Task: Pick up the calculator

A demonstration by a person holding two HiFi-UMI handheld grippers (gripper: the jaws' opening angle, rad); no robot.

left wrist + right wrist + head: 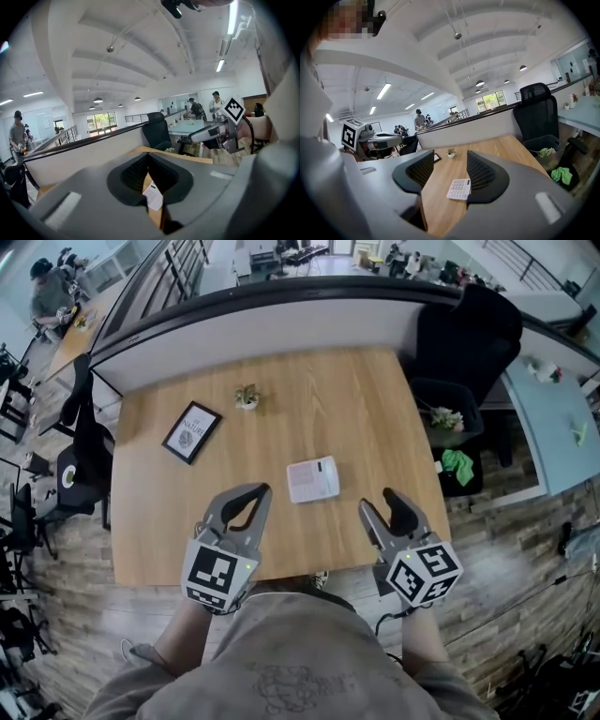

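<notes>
A white calculator [312, 479] lies flat on the wooden table [356, 399], slightly right of its centre. My left gripper [263, 491] hovers just left of it and nearer to me, its jaws closed tip to tip with nothing held. My right gripper [380, 506] is open over the table's near right part, a short way right of the calculator. In the right gripper view the calculator [459, 188] lies ahead, in line with the right gripper's [450, 159] right jaw. Through the thin slit of the left gripper [146, 157], a strip of the calculator [153, 197] shows.
A black picture frame [191, 431] lies at the table's left and a small potted plant [247, 397] stands toward the back. A black office chair [469, 334] and a dark bin [448, 418] with a green cloth [457, 465] stand off the right edge. A partition wall runs behind.
</notes>
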